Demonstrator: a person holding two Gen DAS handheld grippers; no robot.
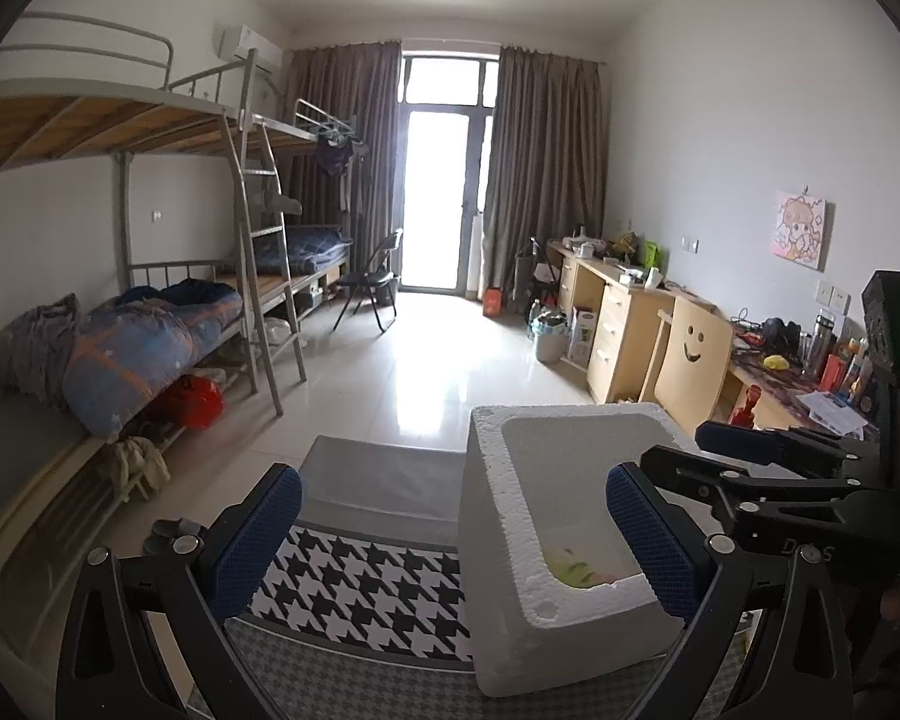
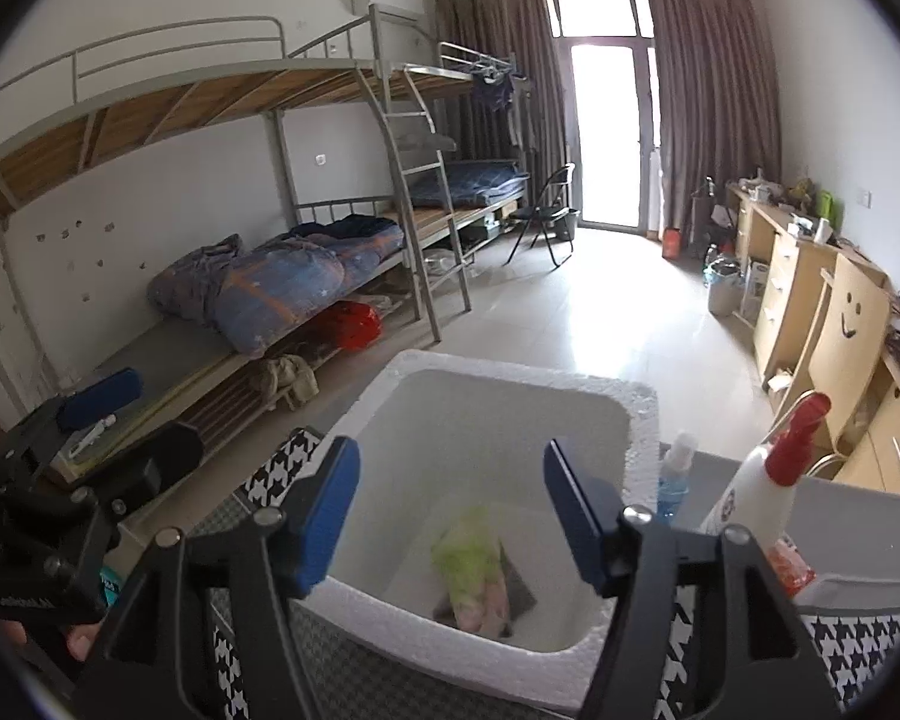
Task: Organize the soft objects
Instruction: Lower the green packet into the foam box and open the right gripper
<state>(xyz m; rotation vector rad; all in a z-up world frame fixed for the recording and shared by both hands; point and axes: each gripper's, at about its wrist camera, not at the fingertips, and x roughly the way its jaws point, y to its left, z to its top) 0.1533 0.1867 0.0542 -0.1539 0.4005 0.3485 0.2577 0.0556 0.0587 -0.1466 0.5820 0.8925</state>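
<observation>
A white foam box (image 2: pixel 510 408) stands on a worktop (image 1: pixel 366 576) covered in black-and-white houndstooth cloth. At the bottom of the box lies a soft bundle (image 2: pixel 474 570), pale green at its far end and pink at its near end, blurred, resting partly on a dark grey piece beneath it.

The right gripper (image 2: pixel 450 516) hangs over the near rim of the box, pointing down into it. Its fingers (image 2: pixel 324 516), with blue pads, are spread apart and hold nothing; the bundle lies below and between them, clear of both pads.

The left gripper (image 1: pixel 450 540) sits to the left of the right one, its fingers (image 1: pixel 258 534) released and wide, straddling the left wall of the box without pressing on it. In the left wrist view, only a sliver of the green bundle (image 1: pixel 576 570) shows over the near rim.

Just right of the box stand a white spray bottle (image 2: pixel 762 480) with a red trigger and a smaller blue bottle (image 2: pixel 675 480). A bunk bed (image 2: pixel 270 276) with rolled bedding runs along the left wall.
</observation>
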